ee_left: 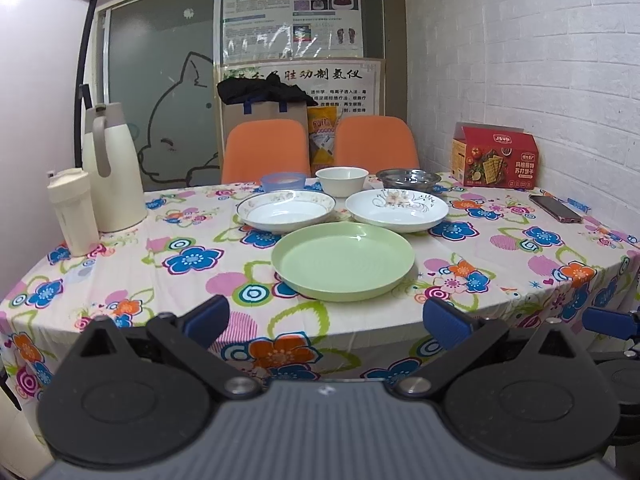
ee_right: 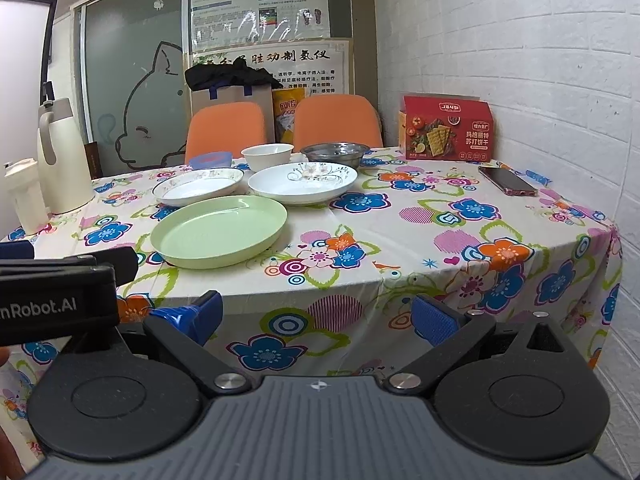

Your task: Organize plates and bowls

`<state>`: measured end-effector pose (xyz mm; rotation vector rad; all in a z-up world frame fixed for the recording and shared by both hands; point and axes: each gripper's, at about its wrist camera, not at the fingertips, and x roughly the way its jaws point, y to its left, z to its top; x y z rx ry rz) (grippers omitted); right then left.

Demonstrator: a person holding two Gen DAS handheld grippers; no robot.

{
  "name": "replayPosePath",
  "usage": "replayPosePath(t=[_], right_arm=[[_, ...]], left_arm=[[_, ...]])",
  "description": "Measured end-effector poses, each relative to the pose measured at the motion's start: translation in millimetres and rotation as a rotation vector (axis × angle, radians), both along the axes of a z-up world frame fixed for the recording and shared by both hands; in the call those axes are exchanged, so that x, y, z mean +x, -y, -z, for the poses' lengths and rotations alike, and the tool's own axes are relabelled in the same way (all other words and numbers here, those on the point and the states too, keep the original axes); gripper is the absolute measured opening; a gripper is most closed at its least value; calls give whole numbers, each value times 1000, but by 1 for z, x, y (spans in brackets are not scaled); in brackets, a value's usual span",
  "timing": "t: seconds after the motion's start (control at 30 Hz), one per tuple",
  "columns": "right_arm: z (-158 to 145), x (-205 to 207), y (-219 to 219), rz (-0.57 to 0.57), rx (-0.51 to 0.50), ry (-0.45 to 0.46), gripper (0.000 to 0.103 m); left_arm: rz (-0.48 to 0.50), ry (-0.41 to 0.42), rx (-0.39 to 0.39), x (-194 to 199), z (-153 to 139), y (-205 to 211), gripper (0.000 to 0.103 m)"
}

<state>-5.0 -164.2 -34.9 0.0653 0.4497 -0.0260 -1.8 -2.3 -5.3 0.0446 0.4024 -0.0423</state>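
Both claws [ee_left: 326,318] [ee_right: 316,318] gape — green plate [ee_left: 343,261] ahead.

Green plate [ee_left: 343,260] fronts two white plates [ee_left: 286,211], three bowls [ee_left: 342,180].

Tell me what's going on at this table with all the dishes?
A person holds a claw in each hand, about to tidy the plates and bowls. Both the left claw and right claw are open, empty and short of the table edge. Nothing is stacked yet: the green plate sits nearest, two white plates behind it, then three bowls in a row.
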Motion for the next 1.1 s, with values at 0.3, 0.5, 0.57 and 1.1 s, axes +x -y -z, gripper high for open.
replayPosePath(t=[0.3, 0.5, 0.57, 1.1], right_arm=[[2, 1, 0, -11, 9, -10, 89], [2, 2, 0, -12, 7, -11, 89], [2, 2, 0, -13, 8, -12, 89], [4, 3, -1, -17, 3, -18, 89]], left_arm=[[-20, 29, 13, -3, -1, 1, 103], [-17, 28, 16, -3, -1, 1, 103], [-17, 28, 16, -3, -1, 1, 103], [-10, 17, 28, 0, 3, 4, 103]])
